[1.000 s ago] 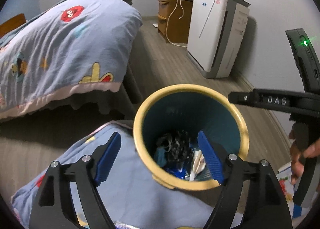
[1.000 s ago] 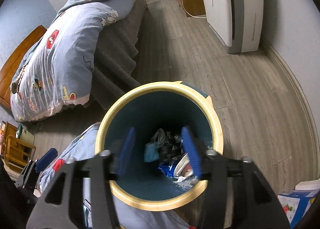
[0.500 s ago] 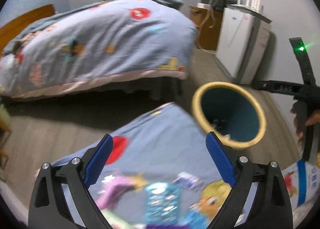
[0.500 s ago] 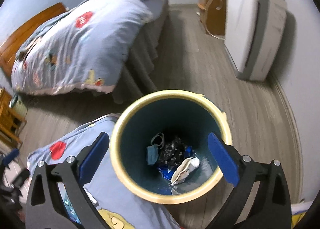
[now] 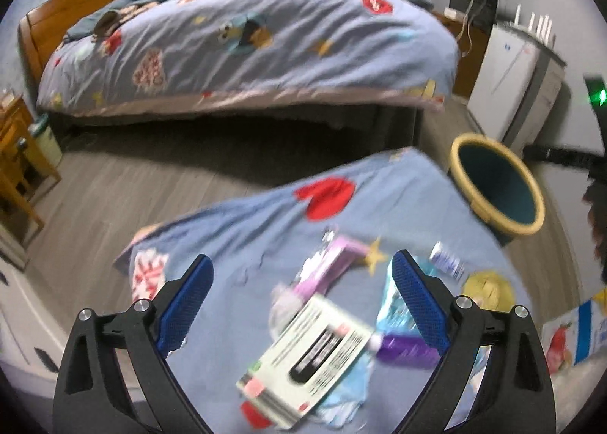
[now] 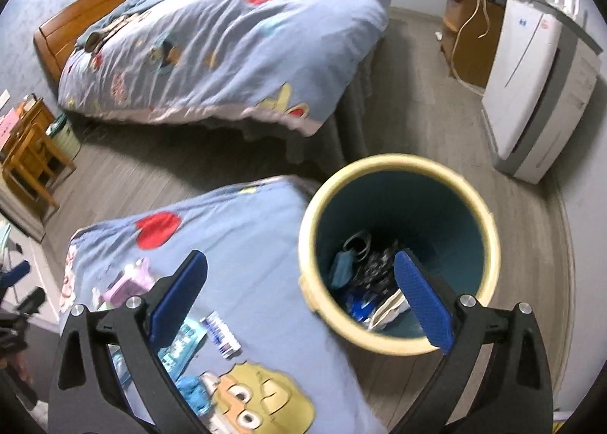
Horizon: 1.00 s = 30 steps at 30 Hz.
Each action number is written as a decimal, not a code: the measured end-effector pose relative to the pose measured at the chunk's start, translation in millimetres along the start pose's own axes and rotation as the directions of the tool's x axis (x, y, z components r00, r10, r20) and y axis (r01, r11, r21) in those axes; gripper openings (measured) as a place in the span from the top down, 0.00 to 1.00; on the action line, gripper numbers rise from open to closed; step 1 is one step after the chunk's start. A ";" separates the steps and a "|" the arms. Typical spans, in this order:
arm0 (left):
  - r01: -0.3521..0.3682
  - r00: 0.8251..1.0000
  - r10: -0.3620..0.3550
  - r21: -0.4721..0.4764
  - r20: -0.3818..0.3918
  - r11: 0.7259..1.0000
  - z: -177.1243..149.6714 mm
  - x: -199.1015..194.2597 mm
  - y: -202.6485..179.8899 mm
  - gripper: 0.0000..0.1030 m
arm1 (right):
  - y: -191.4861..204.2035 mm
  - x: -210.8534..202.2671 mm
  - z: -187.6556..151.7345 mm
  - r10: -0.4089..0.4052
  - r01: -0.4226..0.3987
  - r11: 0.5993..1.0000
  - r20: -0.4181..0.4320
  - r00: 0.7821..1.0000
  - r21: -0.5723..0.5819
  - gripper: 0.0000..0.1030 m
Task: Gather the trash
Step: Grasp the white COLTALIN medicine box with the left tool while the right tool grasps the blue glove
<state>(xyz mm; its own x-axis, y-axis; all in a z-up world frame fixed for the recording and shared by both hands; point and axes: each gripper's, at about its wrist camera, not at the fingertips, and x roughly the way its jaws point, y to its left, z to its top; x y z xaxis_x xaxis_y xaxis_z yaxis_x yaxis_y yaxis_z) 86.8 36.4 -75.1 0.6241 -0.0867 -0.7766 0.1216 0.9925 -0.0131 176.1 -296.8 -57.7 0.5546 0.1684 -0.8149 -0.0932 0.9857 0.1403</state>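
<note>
Trash bin [image 6: 398, 339] stands upright, mouth up; both hand-held grippers [image 5: 299, 297] [image 6: 299, 293] gape wide, empty.

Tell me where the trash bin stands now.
In the right wrist view the trash bin stands on the floor right of the blue cloth, near the bed's foot.

Printed card [image 5: 315, 354], left wrist view: text motion-blurred, unreadable, partly covering a purple wrapper [image 5: 408, 348]. Trash bin [image 6: 398, 255]: contents shadowed, individual items indistinct, partly behind the right gripper [image 6: 299, 305]. Carton [image 5: 573, 331] right of the card: cut by frame edge.
</note>
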 end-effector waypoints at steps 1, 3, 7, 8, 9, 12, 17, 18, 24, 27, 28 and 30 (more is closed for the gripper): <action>0.000 1.000 0.000 0.012 -0.016 1.000 -8.1 2.4 2.2 0.09 | 5.0 -0.9 -4.2 0.004 -0.004 1.000 -0.010 1.000 0.001 0.06; 0.007 0.999 -0.006 0.033 -0.032 0.999 -20.4 4.9 7.2 0.09 | 11.0 -4.3 -11.0 0.005 -0.005 1.000 -0.015 1.000 0.008 0.06; 0.020 0.997 -0.015 0.074 -0.074 0.997 -37.5 12.0 11.3 0.09 | 27.3 -7.4 -28.8 0.017 -0.015 0.999 -0.053 0.998 0.037 0.06; 0.027 0.996 -0.020 0.079 -0.090 0.996 -42.0 14.5 12.0 0.09 | 30.3 -7.8 -32.7 0.020 -0.017 0.999 -0.060 0.998 0.044 0.06; 0.033 0.995 -0.025 0.082 -0.098 0.996 -45.3 15.9 12.8 0.09 | 33.6 -8.7 -38.4 0.022 -0.018 0.998 -0.070 0.997 0.055 0.06; 0.055 0.991 -0.043 0.093 -0.129 0.994 -56.2 22.6 14.3 0.09 | 46.0 -8.6 -54.1 0.028 -0.020 0.996 -0.090 0.996 0.092 0.06; 0.080 0.979 -0.055 0.120 -0.195 0.990 -69.1 40.3 11.6 0.09 | 67.2 3.2 -83.9 -0.006 0.020 0.995 -0.142 0.990 0.097 0.06; 0.083 0.977 -0.056 0.124 -0.205 0.989 -71.6 42.9 11.3 0.09 | 69.8 6.9 -89.4 -0.005 0.021 0.995 -0.157 0.988 0.098 0.06; 0.114 0.967 -0.085 0.110 -0.241 0.987 -74.2 57.0 11.2 0.09 | 82.0 31.5 -122.4 -0.008 0.036 0.994 -0.252 0.968 0.105 0.06; 0.111 0.966 -0.079 0.118 -0.248 0.987 -75.0 62.6 10.4 0.09 | 86.1 39.7 -131.3 -0.016 0.041 0.995 -0.279 0.960 0.087 0.07; 0.107 0.966 -0.074 0.121 -0.248 0.987 -75.3 63.8 9.8 0.09 | 87.4 41.2 -133.2 -0.014 0.040 0.996 -0.284 0.959 0.083 0.10; 0.106 0.966 -0.073 0.123 -0.250 0.987 -75.9 66.5 9.4 0.09 | 89.8 46.3 -137.4 -0.008 0.032 0.997 -0.306 0.952 0.074 0.16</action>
<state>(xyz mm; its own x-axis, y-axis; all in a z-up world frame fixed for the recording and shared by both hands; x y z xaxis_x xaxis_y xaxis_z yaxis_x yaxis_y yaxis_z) 70.8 46.5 -174.7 0.4008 -0.1342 -0.9063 0.2814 0.9594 -0.0176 79.8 -200.3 -160.1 0.2752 0.1531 -0.9491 -0.0144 0.9878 0.1552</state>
